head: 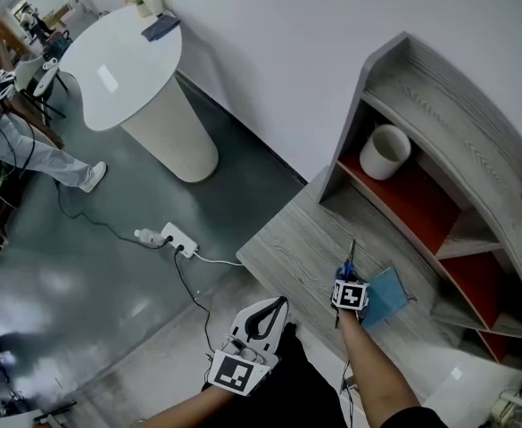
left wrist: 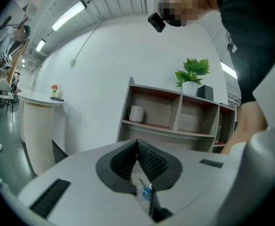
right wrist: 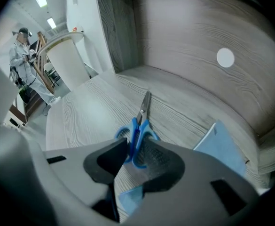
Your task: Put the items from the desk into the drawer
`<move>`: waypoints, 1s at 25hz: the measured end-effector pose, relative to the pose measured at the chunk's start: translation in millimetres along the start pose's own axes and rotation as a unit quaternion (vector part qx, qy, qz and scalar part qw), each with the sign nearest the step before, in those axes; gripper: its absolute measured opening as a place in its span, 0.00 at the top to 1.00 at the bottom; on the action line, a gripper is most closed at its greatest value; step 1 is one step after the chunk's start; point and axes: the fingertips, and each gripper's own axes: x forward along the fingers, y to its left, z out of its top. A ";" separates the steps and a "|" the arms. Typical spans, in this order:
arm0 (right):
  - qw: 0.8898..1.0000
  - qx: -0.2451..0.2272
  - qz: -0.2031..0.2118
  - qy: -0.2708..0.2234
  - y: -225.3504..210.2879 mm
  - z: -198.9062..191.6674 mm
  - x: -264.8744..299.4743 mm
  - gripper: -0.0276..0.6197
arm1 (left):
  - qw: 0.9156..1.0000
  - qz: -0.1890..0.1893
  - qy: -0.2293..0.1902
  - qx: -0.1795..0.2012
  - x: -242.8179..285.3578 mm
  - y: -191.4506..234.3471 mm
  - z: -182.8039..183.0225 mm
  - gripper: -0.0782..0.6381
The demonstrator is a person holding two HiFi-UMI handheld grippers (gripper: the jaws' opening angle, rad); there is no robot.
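Grey floor (head: 82, 266) and a plain white wall (head: 278, 52) fill most of the head view, with a round white table (head: 127, 47) far off at the upper left. Nearer stands a grey wood-grain desk (head: 287, 239) carrying a shelf unit (head: 439, 114) with red insides. A white cup (head: 385, 152) sits on one shelf. On the desktop lies a flat blue item (head: 387, 297), perhaps a notebook. Just beside it, my right gripper (right wrist: 135, 149) is clenched on the blue handles of the scissors (right wrist: 141, 121), whose blades point toward the shelves. My left gripper (left wrist: 137, 142) hangs off the desk's near edge, jaws pressed together on nothing.
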 end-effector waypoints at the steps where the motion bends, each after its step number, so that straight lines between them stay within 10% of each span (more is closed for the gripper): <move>1: 1.000 -0.002 -0.002 0.001 0.1 0.4 0.6 0.77 | 1.000 0.000 0.001 -0.001 -0.3 -0.6 -0.9 0.87; 25: 0.995 -0.025 0.023 -0.096 29.9 -5.3 -62.8 0.82 | 0.999 -0.033 -0.012 0.018 -57.6 -14.3 -4.9 0.87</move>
